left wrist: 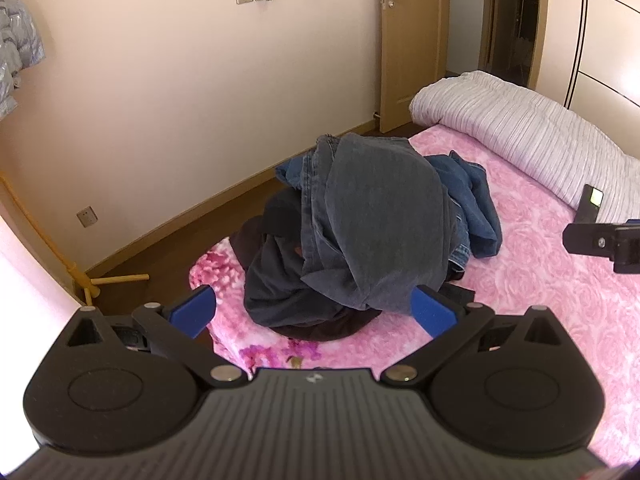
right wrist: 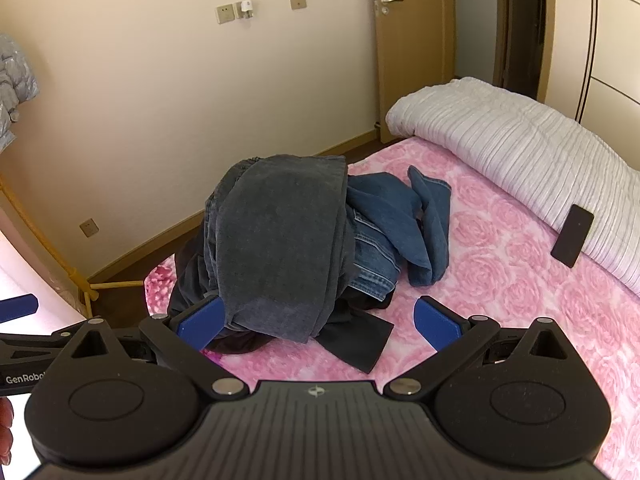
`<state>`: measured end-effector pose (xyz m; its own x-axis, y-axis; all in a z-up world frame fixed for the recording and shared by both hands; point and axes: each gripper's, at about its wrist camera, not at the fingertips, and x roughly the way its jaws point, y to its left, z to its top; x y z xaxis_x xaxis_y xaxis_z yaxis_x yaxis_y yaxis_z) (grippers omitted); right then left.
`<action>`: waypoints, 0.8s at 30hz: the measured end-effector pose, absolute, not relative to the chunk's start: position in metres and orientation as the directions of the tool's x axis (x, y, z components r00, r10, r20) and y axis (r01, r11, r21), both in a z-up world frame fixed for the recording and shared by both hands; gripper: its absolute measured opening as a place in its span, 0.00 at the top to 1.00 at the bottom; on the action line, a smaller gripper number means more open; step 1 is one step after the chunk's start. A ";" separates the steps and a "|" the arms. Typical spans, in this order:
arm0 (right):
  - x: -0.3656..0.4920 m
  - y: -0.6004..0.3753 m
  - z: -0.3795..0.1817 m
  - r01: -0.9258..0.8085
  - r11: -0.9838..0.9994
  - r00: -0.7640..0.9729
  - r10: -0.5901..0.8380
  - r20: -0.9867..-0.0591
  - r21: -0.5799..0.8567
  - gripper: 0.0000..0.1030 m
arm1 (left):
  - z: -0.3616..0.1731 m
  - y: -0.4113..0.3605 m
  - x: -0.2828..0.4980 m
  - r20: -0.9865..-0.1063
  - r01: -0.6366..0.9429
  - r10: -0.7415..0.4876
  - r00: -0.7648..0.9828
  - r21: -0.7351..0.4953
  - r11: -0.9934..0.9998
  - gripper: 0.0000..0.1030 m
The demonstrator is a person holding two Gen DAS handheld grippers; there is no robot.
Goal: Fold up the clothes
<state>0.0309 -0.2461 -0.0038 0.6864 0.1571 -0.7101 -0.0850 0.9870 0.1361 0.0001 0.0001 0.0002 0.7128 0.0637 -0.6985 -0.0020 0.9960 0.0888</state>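
Note:
A heap of clothes sits at the left corner of the pink bed. Grey jeans point(left wrist: 376, 220) point(right wrist: 280, 240) drape over the top. Blue jeans point(left wrist: 472, 204) point(right wrist: 400, 224) lie bunched to their right, and black garments point(left wrist: 288, 304) point(right wrist: 356, 340) spread underneath. My left gripper point(left wrist: 314, 310) hovers in front of the heap, open, with nothing between its blue pads. My right gripper point(right wrist: 316, 320) is also open and holds nothing; its left pad point(right wrist: 200, 320) is near the grey jeans' lower edge. Each gripper shows at the edge of the other's view.
The pink rose-patterned blanket point(left wrist: 540, 300) point(right wrist: 520, 280) covers the bed. A rolled striped quilt point(left wrist: 520, 120) point(right wrist: 520, 148) lies along the back right, with a dark phone point(right wrist: 572, 236) leaning on it. Wall, wooden floor and a door point(left wrist: 412, 40) lie beyond the bed's left edge.

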 end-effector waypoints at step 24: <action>0.033 -0.248 -0.008 -0.094 0.986 0.679 0.163 -0.716 0.136 0.00 | -0.002 0.017 0.005 -0.737 -0.032 0.017 0.676 -0.006 0.999 0.01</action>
<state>0.0331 -0.2475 -0.0084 0.6785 0.1632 -0.7162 -0.0936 0.9863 0.1360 0.0055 0.0175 -0.0025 0.6757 0.0175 -0.7369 -0.0325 0.9995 -0.0061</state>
